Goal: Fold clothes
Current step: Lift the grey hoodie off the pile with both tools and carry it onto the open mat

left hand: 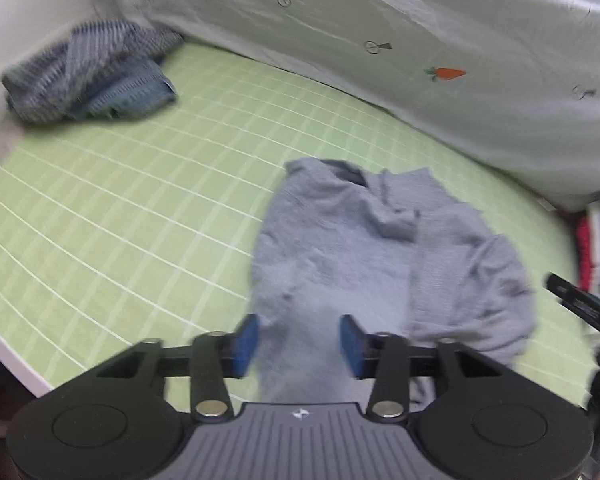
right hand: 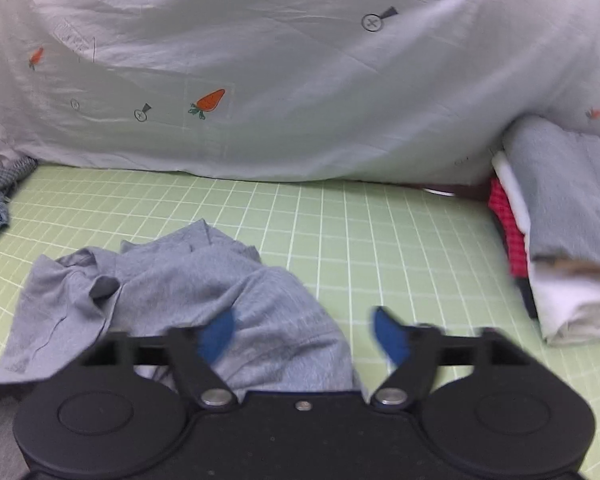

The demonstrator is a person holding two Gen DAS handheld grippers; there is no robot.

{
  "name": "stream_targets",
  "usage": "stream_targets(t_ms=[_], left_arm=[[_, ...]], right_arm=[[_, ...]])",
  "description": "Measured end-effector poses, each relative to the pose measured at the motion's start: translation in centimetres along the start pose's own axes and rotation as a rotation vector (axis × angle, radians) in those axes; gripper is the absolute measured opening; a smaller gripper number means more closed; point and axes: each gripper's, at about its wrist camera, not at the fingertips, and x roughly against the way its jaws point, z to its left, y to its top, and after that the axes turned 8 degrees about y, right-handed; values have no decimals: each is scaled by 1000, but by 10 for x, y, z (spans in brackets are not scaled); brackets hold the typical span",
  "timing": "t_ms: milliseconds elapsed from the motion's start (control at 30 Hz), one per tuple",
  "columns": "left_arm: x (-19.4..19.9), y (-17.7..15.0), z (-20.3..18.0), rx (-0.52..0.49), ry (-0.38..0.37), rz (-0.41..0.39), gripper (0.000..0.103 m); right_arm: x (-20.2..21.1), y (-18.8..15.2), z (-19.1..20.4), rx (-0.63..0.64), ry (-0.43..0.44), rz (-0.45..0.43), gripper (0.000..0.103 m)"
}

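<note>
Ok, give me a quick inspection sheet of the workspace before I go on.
Surface: green grid sheet, flat.
Job's things: grey garment crumpled, unfolded, in front of both grippers.
Clutter: blue striped clothes heaped far left; folded stack at right.
Grippers: left gripper open over the garment's near edge; right gripper open, holding nothing.
Cables: nothing seen.
Surroundings: white carrot-print quilt bunched along the back.

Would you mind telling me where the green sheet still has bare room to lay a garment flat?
Bare: the green sheet between the crumpled grey shirt and the blue striped clothes, and the strip between shirt and folded stack. Crowded: the stack's side and beneath both grippers.
</note>
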Motion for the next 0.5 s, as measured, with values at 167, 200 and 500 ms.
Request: stream_targets(t_ms=[167, 200, 500], left_arm=[[-13, 2, -17, -58, 42, 15, 70], [-15, 0, -20, -71, 39, 23, 72], [-61, -18, -47, -227, 34, 148, 78]], right_arm=[[5, -31, -17, -31, -1, 58, 89], [5, -37, -18, -36, 3, 71, 89], [-16, -78, 27, -68, 136, 226, 91]])
